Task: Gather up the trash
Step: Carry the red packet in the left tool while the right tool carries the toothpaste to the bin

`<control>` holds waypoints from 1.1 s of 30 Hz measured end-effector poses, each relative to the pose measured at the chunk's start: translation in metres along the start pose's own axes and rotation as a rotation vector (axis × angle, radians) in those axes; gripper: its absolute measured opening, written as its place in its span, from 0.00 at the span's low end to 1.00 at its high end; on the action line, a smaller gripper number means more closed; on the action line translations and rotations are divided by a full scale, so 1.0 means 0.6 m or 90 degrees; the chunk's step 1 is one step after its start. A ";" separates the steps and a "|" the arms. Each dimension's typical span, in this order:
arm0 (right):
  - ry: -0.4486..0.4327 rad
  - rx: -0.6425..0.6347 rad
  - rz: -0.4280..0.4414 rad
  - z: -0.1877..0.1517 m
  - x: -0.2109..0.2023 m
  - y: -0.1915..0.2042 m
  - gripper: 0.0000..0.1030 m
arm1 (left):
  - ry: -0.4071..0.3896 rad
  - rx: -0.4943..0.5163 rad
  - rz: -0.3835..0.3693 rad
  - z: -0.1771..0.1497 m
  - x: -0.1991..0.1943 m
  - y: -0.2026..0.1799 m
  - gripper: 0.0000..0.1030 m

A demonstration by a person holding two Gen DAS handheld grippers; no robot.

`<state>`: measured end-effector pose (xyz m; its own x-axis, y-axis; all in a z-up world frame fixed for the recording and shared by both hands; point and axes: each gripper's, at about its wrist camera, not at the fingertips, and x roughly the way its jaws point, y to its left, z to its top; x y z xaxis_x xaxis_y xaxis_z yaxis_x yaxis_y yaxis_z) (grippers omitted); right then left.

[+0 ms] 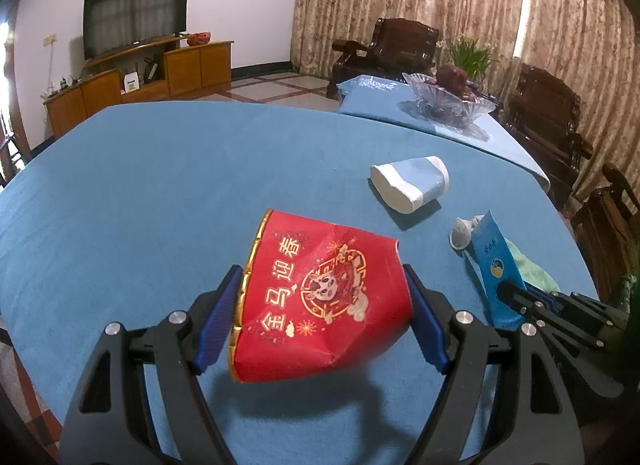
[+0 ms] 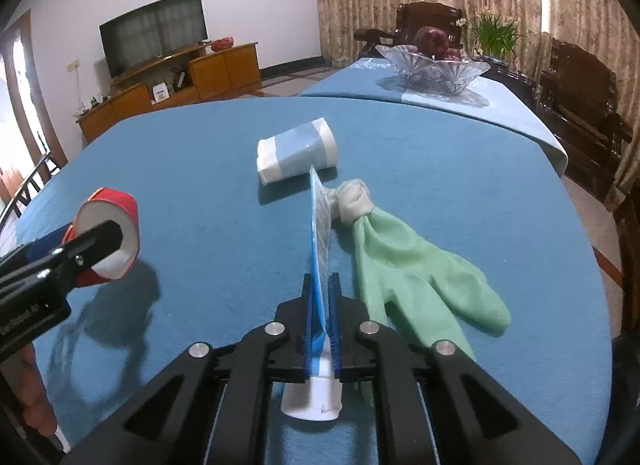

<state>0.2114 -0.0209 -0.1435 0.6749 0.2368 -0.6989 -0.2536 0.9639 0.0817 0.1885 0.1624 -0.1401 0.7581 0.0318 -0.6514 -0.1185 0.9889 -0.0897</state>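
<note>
Red cup (image 1: 320, 297), gold rim, gold characters; blue-white cup (image 2: 298, 153); pale green glove (image 2: 420, 273); blue tablecloth (image 1: 160, 185).

Creased paper cup (image 1: 320, 297), matt tablecloth (image 1: 160, 185)

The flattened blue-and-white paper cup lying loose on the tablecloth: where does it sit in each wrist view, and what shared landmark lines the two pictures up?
Left wrist view: the blue-and-white cup lies on its side right of centre, beyond the red cup.
Right wrist view: it lies just above centre, mouth toward the left, right behind the far end of the blue tube.
Shared landmark: the glass fruit bowl stands beyond the cup in both.
</note>
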 end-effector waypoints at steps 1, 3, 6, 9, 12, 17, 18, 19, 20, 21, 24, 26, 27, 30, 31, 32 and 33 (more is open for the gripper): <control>0.000 0.003 0.006 0.000 -0.003 -0.001 0.05 | 0.000 0.000 0.000 0.000 0.000 0.000 0.73; -0.005 0.008 0.009 0.001 -0.010 -0.003 0.03 | -0.002 0.003 0.001 0.001 -0.002 -0.003 0.73; -0.018 0.020 0.011 0.005 -0.025 -0.007 0.03 | -0.009 0.012 0.002 0.005 -0.006 -0.009 0.73; -0.035 0.028 0.016 0.013 -0.045 -0.012 0.03 | -0.016 0.016 -0.002 0.010 -0.015 -0.015 0.73; -0.052 0.030 0.018 0.023 -0.069 -0.018 0.03 | -0.022 0.021 -0.007 0.015 -0.026 -0.023 0.73; -0.076 0.040 0.014 0.038 -0.109 -0.034 0.03 | -0.033 0.034 -0.021 0.024 -0.048 -0.046 0.73; -0.079 0.043 0.012 0.039 -0.116 -0.037 0.03 | -0.036 0.038 -0.026 0.025 -0.054 -0.054 0.73; -0.083 0.047 0.011 0.041 -0.125 -0.043 0.03 | -0.038 0.041 -0.030 0.026 -0.057 -0.059 0.73; -0.086 0.050 0.010 0.042 -0.131 -0.046 0.03 | -0.040 0.044 -0.034 0.026 -0.062 -0.065 0.73; -0.089 0.053 0.010 0.041 -0.140 -0.049 0.03 | -0.042 0.048 -0.039 0.026 -0.066 -0.072 0.73; -0.101 0.059 0.003 0.042 -0.165 -0.064 0.03 | -0.047 0.057 -0.056 0.029 -0.080 -0.097 0.73; -0.109 0.062 -0.001 0.042 -0.179 -0.073 0.03 | -0.050 0.061 -0.066 0.032 -0.087 -0.110 0.73; -0.114 0.064 -0.003 0.042 -0.187 -0.078 0.03 | -0.052 0.064 -0.071 0.032 -0.091 -0.117 0.73; -0.127 0.070 -0.012 0.041 -0.211 -0.096 0.03 | -0.060 0.077 -0.089 0.033 -0.103 -0.147 0.73; -0.132 0.073 -0.015 0.040 -0.220 -0.104 0.03 | -0.062 0.079 -0.093 0.033 -0.106 -0.154 0.73; -0.135 0.075 -0.017 0.039 -0.225 -0.110 0.03 | -0.064 0.081 -0.099 0.032 -0.110 -0.163 0.73; -0.138 0.076 -0.021 0.037 -0.231 -0.115 0.03 | -0.065 0.082 -0.103 0.032 -0.113 -0.169 0.73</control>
<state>0.1507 -0.1178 -0.0363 0.8174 0.2132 -0.5352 -0.1539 0.9760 0.1537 0.1616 0.0626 -0.0723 0.8224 -0.1203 -0.5560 0.0878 0.9925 -0.0848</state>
